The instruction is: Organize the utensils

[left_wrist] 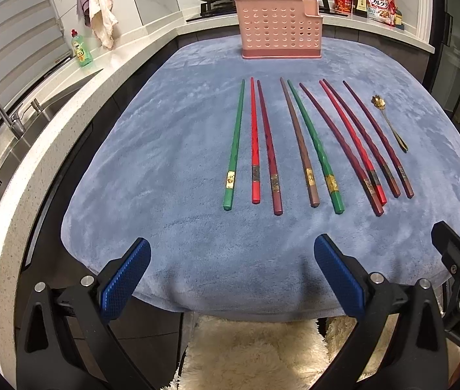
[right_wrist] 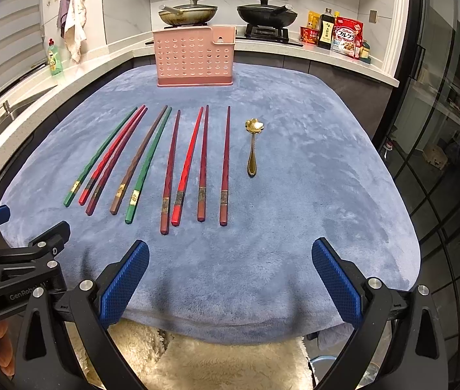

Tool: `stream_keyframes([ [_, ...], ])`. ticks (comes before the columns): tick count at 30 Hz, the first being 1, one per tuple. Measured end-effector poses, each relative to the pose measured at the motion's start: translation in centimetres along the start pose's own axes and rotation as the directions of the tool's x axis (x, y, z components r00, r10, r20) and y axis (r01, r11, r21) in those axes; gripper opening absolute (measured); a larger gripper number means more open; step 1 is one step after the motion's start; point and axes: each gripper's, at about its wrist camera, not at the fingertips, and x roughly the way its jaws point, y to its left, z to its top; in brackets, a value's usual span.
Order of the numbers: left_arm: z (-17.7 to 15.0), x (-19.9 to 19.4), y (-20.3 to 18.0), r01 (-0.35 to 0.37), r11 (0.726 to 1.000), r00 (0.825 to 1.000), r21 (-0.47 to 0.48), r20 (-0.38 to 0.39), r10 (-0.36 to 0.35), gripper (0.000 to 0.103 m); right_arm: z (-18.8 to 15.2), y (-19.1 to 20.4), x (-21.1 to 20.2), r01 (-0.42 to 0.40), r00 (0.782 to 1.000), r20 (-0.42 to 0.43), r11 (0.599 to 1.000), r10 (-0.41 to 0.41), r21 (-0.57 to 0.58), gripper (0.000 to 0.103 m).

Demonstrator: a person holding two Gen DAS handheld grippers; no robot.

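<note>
Plush blue velvety cloth (right_wrist: 295,195) covered the table, its nap brushed in uneven patches. Ahead of both claws lay nine slender lacquered chopsticks (right_wrist: 170,169) in green, red, maroon and brown, each with a gilt band near its thick end. Just right of them rested a small gold flower-bowled metal spoon (right_wrist: 252,149). Beyond stood a pink perforated plastic utensil holder (right_wrist: 194,57). The left claw (left_wrist: 230,276) and right claw (right_wrist: 230,276) gaped wide, their blue knurled pads holding nothing.
</note>
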Motion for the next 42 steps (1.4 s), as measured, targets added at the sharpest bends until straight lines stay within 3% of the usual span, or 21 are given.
stream_keyframes([
  [42, -0.29, -0.09, 0.13, -0.003, 1.0, 1.0, -0.006, 0.007, 0.003, 0.096, -0.01, 0.27, 0.17, 0.005, 1.0, -0.006, 1.0, -0.005, 0.003, 0.096],
])
